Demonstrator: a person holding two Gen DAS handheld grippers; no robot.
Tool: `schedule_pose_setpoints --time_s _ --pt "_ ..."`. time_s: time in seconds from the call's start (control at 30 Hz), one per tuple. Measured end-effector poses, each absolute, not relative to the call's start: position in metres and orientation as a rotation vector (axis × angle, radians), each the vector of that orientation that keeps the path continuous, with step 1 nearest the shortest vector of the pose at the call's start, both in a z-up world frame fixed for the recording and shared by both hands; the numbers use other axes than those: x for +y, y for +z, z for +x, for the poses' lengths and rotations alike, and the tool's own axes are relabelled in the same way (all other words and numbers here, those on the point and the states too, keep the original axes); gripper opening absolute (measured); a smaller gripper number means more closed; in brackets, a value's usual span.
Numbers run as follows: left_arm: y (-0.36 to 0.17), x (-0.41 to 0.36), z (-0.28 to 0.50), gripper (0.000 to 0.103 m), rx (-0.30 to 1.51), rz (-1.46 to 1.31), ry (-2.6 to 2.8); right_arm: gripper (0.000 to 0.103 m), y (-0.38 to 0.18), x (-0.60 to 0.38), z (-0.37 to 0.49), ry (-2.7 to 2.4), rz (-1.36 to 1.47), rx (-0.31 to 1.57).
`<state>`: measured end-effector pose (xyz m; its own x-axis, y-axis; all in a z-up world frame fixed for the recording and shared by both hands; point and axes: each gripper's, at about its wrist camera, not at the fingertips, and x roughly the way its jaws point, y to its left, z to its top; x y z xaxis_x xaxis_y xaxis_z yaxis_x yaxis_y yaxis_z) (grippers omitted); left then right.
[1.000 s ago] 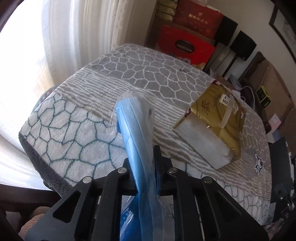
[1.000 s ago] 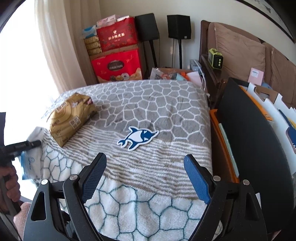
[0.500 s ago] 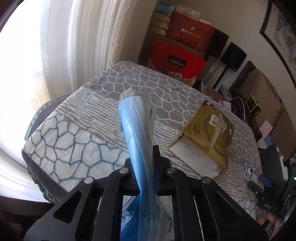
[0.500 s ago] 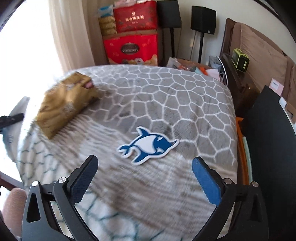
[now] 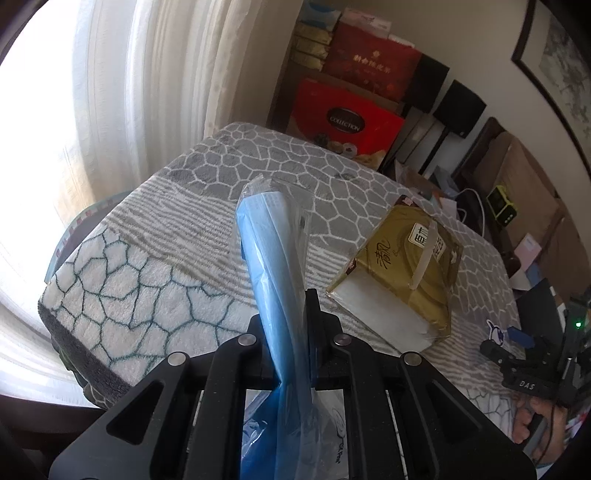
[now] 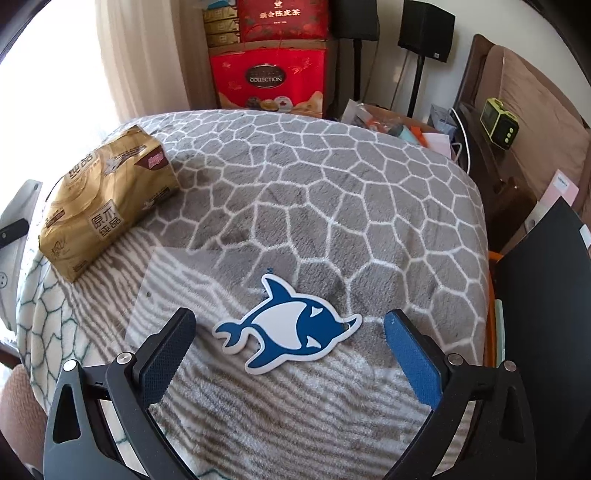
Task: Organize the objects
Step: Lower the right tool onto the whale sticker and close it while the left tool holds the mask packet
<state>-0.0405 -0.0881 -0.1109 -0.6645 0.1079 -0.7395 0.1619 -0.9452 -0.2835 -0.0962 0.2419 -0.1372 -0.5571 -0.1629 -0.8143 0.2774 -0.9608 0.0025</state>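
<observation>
My left gripper (image 5: 291,314) is shut on a blue packet in clear plastic wrap (image 5: 273,236), held up over the blanket-covered table (image 5: 147,280). A gold tissue pack (image 5: 402,273) lies on the blanket to its right; it shows at the left (image 6: 103,199) in the right wrist view. A flat blue-and-white dolphin (image 6: 288,332) lies on the blanket. My right gripper (image 6: 290,319) hovers over it with its jaws wide and closing slightly. The dolphin sits between the fingertips and the pads do not touch it. In the left wrist view the right gripper (image 5: 517,343) appears at the far right.
Red gift boxes (image 6: 269,77) are stacked behind the table, with black speakers (image 6: 424,26) beside them. A white curtain (image 5: 147,92) hangs on the left. A black board (image 6: 546,295) stands against the table's right edge. A green clock (image 6: 498,122) sits on a wooden headboard.
My right gripper has moved forward and down, so the dolphin now lies between its fingers, and it has come into the left wrist view. The left gripper still holds the blue packet.
</observation>
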Motion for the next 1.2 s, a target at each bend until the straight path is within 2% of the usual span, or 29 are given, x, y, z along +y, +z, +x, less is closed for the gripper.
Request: schedule_pose_setpoints --time_s 0.07,0.13,0.7,1.03,1.2 --pt "-0.111 -0.088 -0.040 0.009 0.519 1.280 -2.787 0.093 -0.136 0.241 -0.094 -2.563 1.299 0.188" --pt "-0.112 -0.087 -0.040 0.009 0.526 1.283 -2.783 0.080 -0.134 0.238 -0.090 -2.566 1.275 0.188" --pt "-0.107 -0.075 -0.037 0.009 0.508 1.275 -2.798 0.079 -0.112 0.236 -0.053 -2.620 1.122 0.166" --pt "-0.095 -0.044 -0.029 0.009 0.380 1.222 -2.824 0.079 -0.083 0.268 -0.009 -2.674 0.964 0.121" --pt "-0.077 -0.022 -0.023 0.009 0.362 1.186 -2.863 0.079 -0.059 0.297 -0.002 -2.724 0.914 -0.016"
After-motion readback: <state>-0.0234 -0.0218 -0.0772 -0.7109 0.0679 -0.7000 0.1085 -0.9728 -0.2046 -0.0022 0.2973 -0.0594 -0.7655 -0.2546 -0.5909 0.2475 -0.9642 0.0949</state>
